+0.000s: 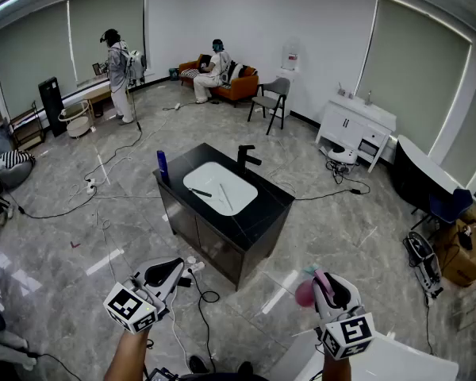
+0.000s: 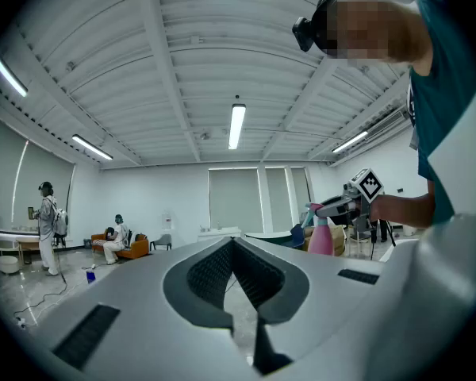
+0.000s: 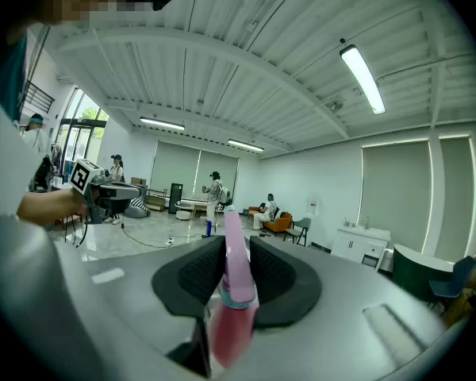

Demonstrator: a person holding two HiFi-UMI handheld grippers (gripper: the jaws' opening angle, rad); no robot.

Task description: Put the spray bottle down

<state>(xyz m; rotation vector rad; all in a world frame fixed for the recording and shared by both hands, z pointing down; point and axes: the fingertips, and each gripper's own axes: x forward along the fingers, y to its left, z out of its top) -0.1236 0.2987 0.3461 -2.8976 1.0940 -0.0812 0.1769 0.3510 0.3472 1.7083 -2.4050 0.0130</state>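
Note:
My right gripper [image 1: 320,282] is shut on a pink spray bottle [image 1: 305,293] low at the right of the head view. In the right gripper view the bottle's neck [image 3: 232,260] stands between the ribbed pads [image 3: 194,272], its teal collar and pink body hanging below them. From the left gripper view the same bottle [image 2: 320,236] hangs under the right gripper [image 2: 333,208] at the right. My left gripper [image 1: 165,276] is held low at the left. Its jaws [image 2: 234,244] meet at the tips with nothing between them.
A black counter [image 1: 258,217] with a white basin, a black faucet [image 1: 245,159] and a blue bottle [image 1: 162,166] stands ahead on the tiled floor. Cables [image 1: 202,308] trail by its base. A white surface [image 1: 401,359] lies under my right hand. People stand and sit far back.

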